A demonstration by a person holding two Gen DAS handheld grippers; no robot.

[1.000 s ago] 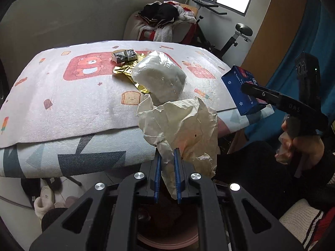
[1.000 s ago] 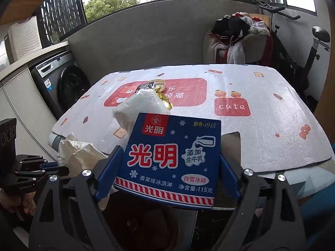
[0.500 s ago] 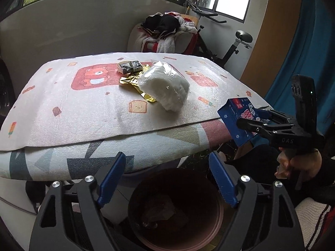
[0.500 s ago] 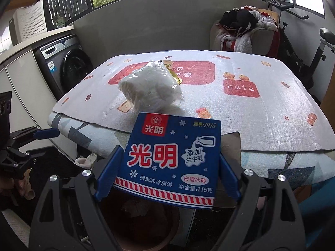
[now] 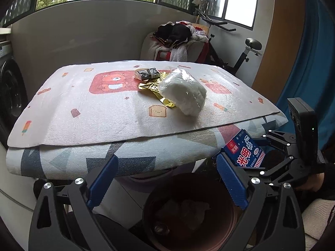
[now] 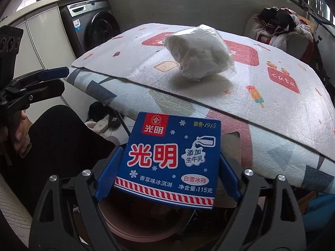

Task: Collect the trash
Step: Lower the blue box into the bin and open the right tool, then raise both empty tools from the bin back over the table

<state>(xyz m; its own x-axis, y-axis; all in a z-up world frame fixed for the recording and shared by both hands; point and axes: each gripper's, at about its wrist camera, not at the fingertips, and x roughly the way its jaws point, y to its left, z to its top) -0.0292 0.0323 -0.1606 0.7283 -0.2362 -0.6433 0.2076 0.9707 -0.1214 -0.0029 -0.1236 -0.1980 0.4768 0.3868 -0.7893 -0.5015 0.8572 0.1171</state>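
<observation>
My left gripper [image 5: 165, 179] is open and empty above a dark round bin [image 5: 188, 215] that holds crumpled paper [image 5: 188, 211]. My right gripper [image 6: 167, 167] is shut on a blue ice-cream box [image 6: 173, 156] and holds it over the bin's pinkish rim [image 6: 134, 234]; the box also shows in the left wrist view [image 5: 245, 152]. On the table [image 5: 83, 113] lie a white plastic-wrapped bundle [image 5: 184, 94], a gold foil wrapper [image 5: 152, 87] and a small dark packet [image 5: 146, 74]. The bundle shows in the right wrist view [image 6: 199, 52] too.
The table edge overhangs the bin. A washing machine [image 6: 94, 27] stands left of the table. A chair piled with clothes [image 5: 178, 41] and an exercise bike [image 5: 240, 52] stand behind it. Slippers [image 6: 102, 123] lie on the floor under the table.
My left gripper opened and dropped the crumpled paper into the bin. My right gripper has moved down and closer to the bin with the blue box.
</observation>
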